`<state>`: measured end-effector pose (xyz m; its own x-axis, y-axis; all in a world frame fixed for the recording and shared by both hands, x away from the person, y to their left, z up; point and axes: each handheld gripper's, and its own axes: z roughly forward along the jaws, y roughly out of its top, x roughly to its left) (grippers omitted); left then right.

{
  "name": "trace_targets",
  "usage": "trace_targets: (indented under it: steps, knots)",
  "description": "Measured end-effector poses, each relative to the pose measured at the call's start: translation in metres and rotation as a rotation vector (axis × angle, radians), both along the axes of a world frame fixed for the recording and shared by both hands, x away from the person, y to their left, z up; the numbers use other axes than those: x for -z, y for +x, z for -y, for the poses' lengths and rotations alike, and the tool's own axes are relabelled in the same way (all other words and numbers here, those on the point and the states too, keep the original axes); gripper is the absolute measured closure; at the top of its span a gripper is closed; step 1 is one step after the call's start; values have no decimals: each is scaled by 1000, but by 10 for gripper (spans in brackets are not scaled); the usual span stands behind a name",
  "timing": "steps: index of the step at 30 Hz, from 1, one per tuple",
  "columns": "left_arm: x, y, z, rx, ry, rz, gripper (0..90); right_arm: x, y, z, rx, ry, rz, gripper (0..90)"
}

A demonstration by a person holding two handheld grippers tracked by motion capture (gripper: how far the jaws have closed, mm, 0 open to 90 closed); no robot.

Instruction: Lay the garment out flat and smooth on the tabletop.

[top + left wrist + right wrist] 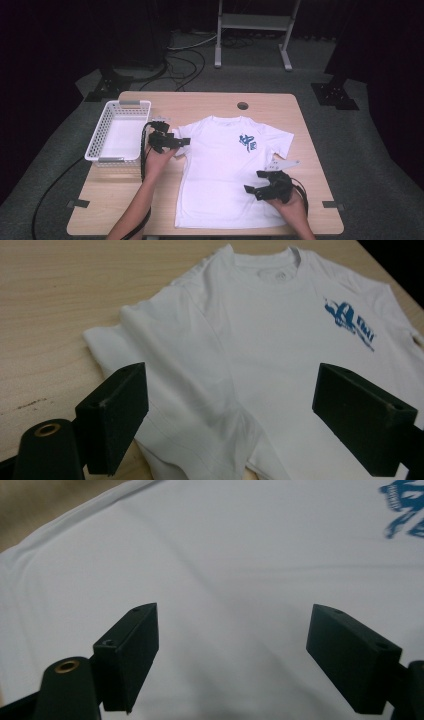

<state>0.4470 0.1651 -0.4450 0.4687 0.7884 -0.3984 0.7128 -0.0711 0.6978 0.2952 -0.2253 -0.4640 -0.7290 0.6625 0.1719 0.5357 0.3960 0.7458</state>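
Wooden surface (210, 102) carries a white T-shirt (225, 165) laid flat at its middle, a white basket (119, 131) just left. Left claw (181, 142) hovers spread at the shirt's left sleeve; right claw (252, 182), jaws wide and empty, hangs over the lower right hem.

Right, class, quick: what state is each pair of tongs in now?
Left tongs: open, holding nothing, over the T-shirt.
Right tongs: open, holding nothing, over the T-shirt.
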Motion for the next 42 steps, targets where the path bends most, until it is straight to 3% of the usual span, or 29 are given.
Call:
trace_targets:
  steps: [4,7,10,12,19,21,26,29,32,34,38,40,42]
  knots:
    - [6,13,-4,-40,-132,-72,137,5,-17,-10,-32,9,-4,205]
    - [11,18,-7,-92,-175,-106,137,8,-19,-12,-38,-19,-17,198]
    - [17,20,-9,-109,-196,-139,137,11,-18,-8,-25,15,-54,198]
    - [20,19,-11,-106,-217,-153,137,14,-19,-8,-20,0,-57,198]
    - [22,16,-17,-152,-244,-152,137,16,-18,-4,-16,11,-59,199]
    - [23,19,-17,-136,-251,-160,161,16,-18,-4,-16,9,-56,199]
    - [20,23,-21,-186,-208,-134,190,16,-18,-3,-27,11,-56,198]
    - [23,27,-21,-191,-178,-154,200,16,-18,-2,-30,10,-58,198]
    - [27,28,-19,-172,-186,-176,265,16,-18,-3,-30,5,-54,198]
    - [28,28,-18,-168,-156,-174,354,16,-18,-3,-29,5,-56,198]
    - [31,28,-20,-155,-133,-186,651,17,-18,-1,-30,14,-52,198]
    - [31,28,-21,-156,-167,-178,782,17,-18,-1,-29,16,-54,198]
    - [30,28,-20,-144,-197,-165,850,17,-18,0,-27,18,-54,198]
